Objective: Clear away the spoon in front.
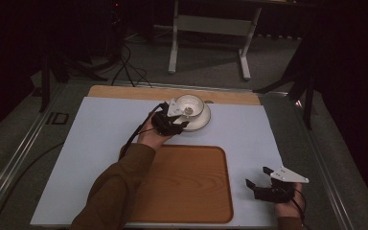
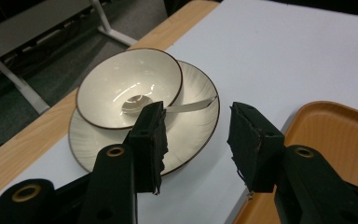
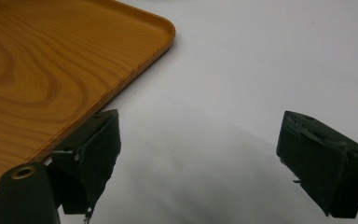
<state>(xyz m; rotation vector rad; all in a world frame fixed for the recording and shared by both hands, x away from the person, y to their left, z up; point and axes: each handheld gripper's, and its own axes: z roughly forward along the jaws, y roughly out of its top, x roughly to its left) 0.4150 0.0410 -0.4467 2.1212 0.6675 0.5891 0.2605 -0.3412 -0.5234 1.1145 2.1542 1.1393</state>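
High view: we see the left gripper point(image 1: 178, 120) at the near rim of the plate point(image 1: 202, 122), which carries the bowl point(image 1: 190, 104), beyond the wooden tray point(image 1: 187, 184). The right gripper point(image 1: 258, 176) sits right of the tray, jaws spread.

Left gripper view: jaws spread, empty, over the plate; a spoon point(image 2: 137, 103) lies in the bowl.

Right gripper view: jaws wide apart above the white table surface point(image 3: 242, 70), beside the tray corner.

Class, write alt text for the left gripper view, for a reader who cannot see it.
The left gripper, jaws open and holding nothing, hovers just short of a cream bowl that sits on a matching plate, with a spoon resting in the bowl. They stand on a pale table cover; a wooden tray lies at the right edge.
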